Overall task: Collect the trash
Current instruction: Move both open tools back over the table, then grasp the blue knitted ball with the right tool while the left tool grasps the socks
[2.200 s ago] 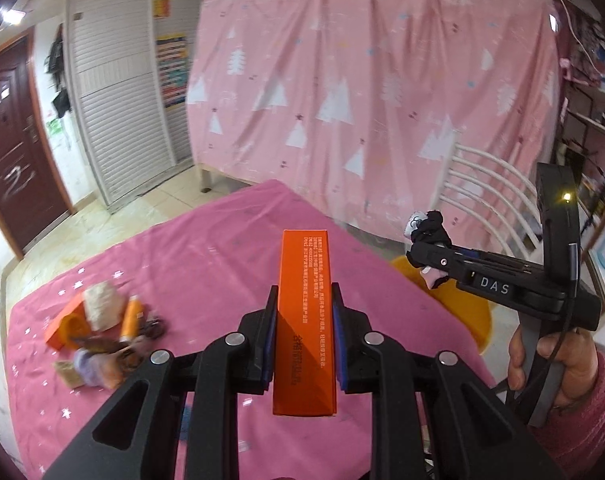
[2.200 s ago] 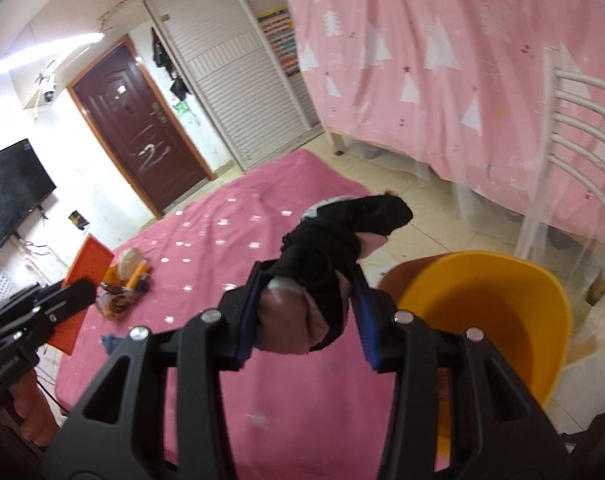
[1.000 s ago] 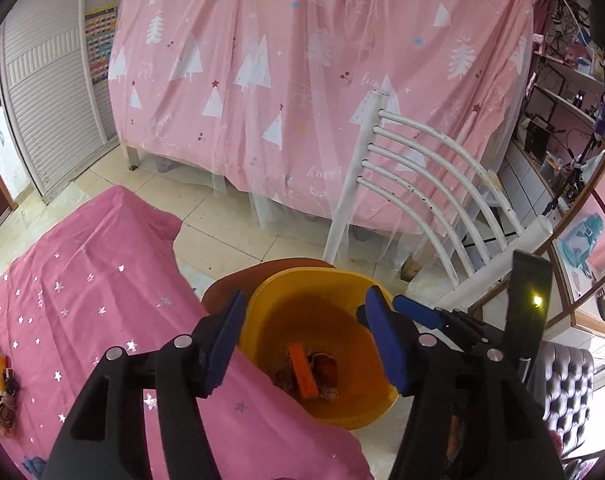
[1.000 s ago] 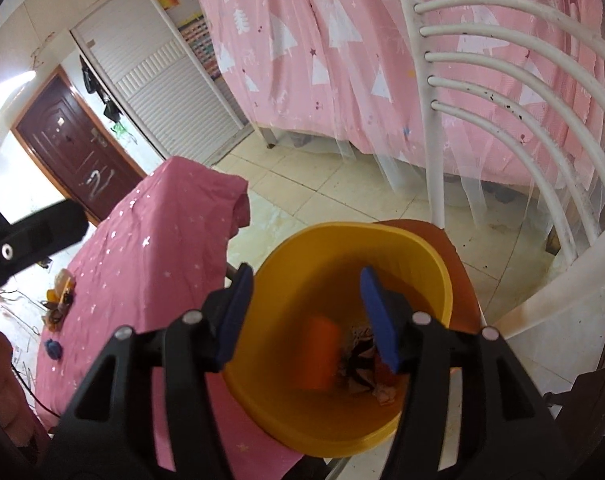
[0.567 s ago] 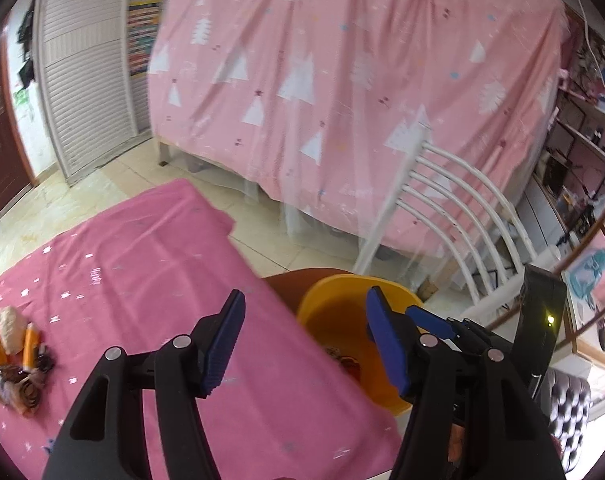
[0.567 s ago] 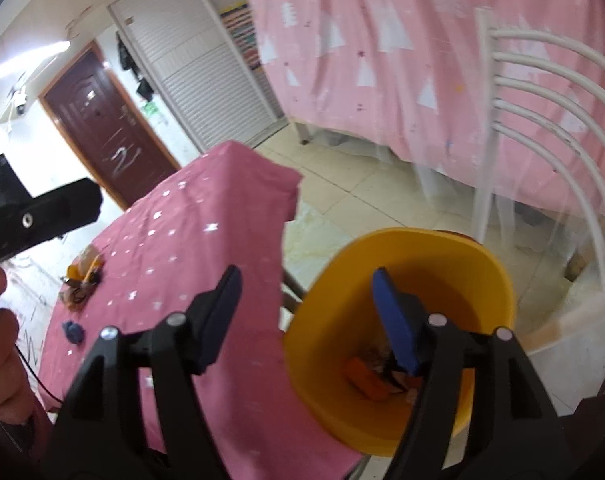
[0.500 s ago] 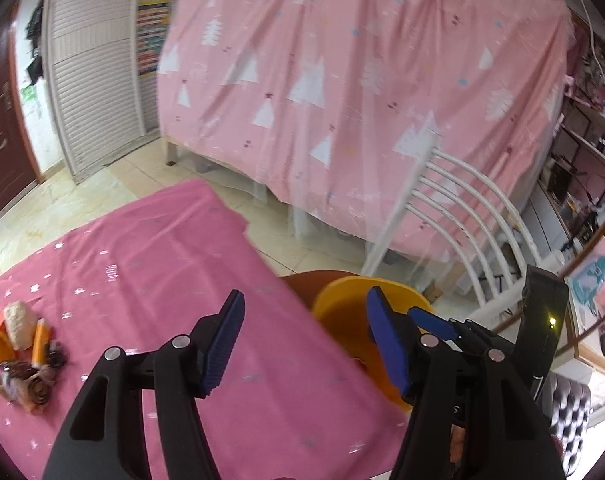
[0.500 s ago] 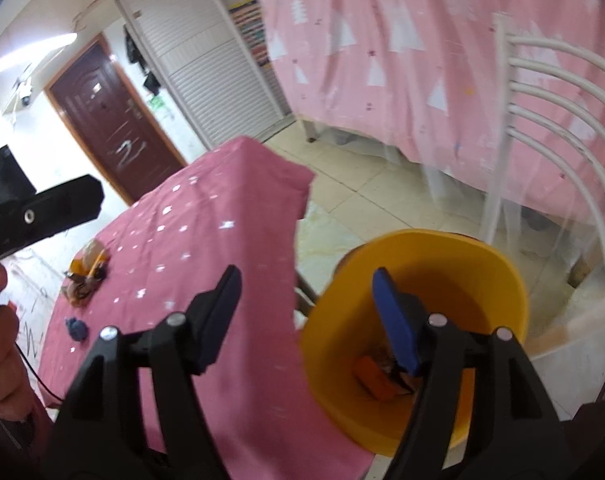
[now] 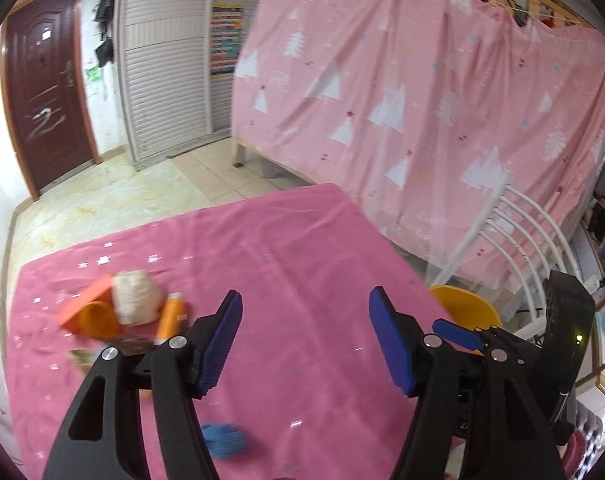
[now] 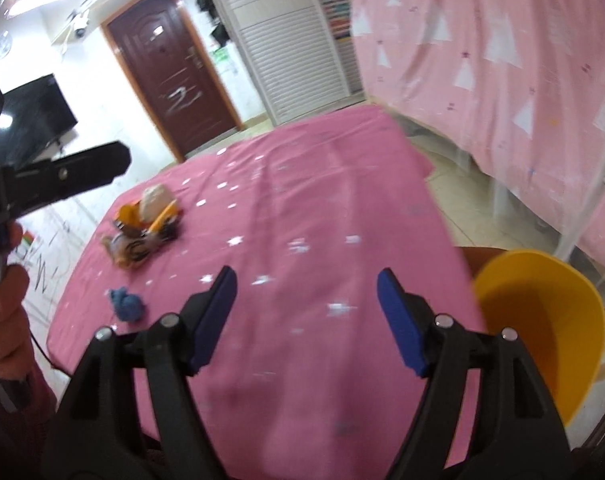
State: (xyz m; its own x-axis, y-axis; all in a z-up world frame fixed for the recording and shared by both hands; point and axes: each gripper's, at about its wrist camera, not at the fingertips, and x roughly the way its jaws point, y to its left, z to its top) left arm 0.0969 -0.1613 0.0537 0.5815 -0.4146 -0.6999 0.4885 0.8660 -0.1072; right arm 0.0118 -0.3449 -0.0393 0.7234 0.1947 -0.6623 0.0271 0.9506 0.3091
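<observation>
A heap of trash (image 9: 126, 314) lies on the pink tablecloth (image 9: 302, 248): orange box, pale crumpled wad, orange tube, dark wrappers. The right wrist view has the same heap (image 10: 146, 226) at the table's far left. A blue crumpled scrap (image 9: 224, 440) (image 10: 126, 304) lies apart, nearer me. My left gripper (image 9: 304, 340) hangs over the cloth just right of the heap, its jaws opening with nothing between them. My right gripper (image 10: 306, 316) is over the near middle of the table, jaws also opening and empty. The yellow bin (image 10: 542, 320) (image 9: 462, 308) stands off the table's right edge.
A white slatted chair (image 9: 518, 240) stands behind the bin, before a pink curtain (image 9: 422, 92). A brown door (image 10: 170, 76) and white shutter doors (image 10: 294, 48) are at the back. A hand (image 10: 2, 308) holds the left tool at the left edge.
Both grippers have swung left from over the yellow bin to above the table. The bin has slid to the right edge and the trash heap has come into close view. Both stay empty.
</observation>
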